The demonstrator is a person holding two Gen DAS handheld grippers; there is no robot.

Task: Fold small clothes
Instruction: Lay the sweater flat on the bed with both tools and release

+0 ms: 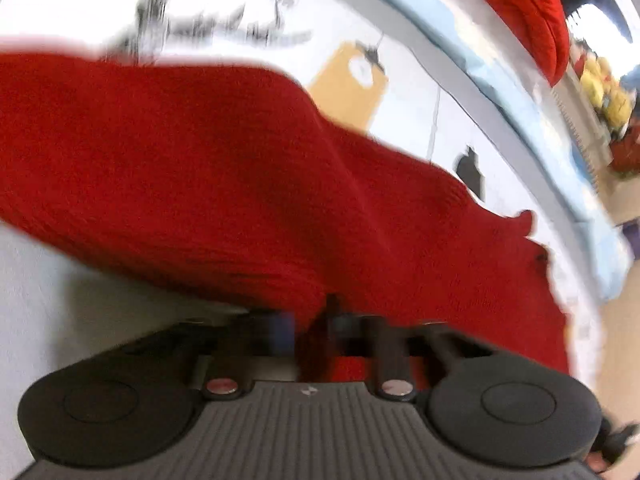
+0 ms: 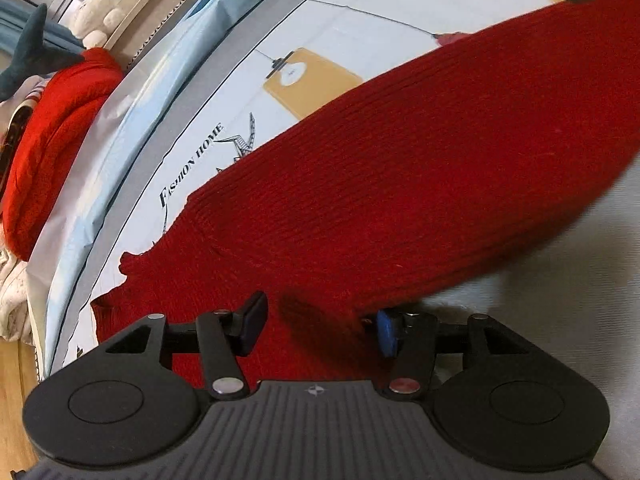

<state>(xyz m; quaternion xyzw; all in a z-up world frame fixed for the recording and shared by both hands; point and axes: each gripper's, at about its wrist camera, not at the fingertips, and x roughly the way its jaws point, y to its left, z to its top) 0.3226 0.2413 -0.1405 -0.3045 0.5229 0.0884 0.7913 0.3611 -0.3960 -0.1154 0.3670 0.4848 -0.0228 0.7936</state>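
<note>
The left gripper (image 1: 311,320) has its fingers pinched together, while the right gripper (image 2: 320,322) has them spread.

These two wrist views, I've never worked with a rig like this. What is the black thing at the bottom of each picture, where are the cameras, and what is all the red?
There is no robot arm here: a person holds a two-finger gripper in each hand, and each gripper carries a wide-angle camera looking forward along its fingers. The black ribbed body at the bottom of each picture is the gripper itself.

In the left wrist view, the left gripper is pinched shut on an edge of the red knitted garment; this picture is blurred.

In the right wrist view, the right gripper has its jaws apart, with the same red knitted garment lying between them but not pinched.

The garment lies on a white printed cloth with drawings and lettering. A second red knit sits beyond its edge, beside some soft toys.
</note>
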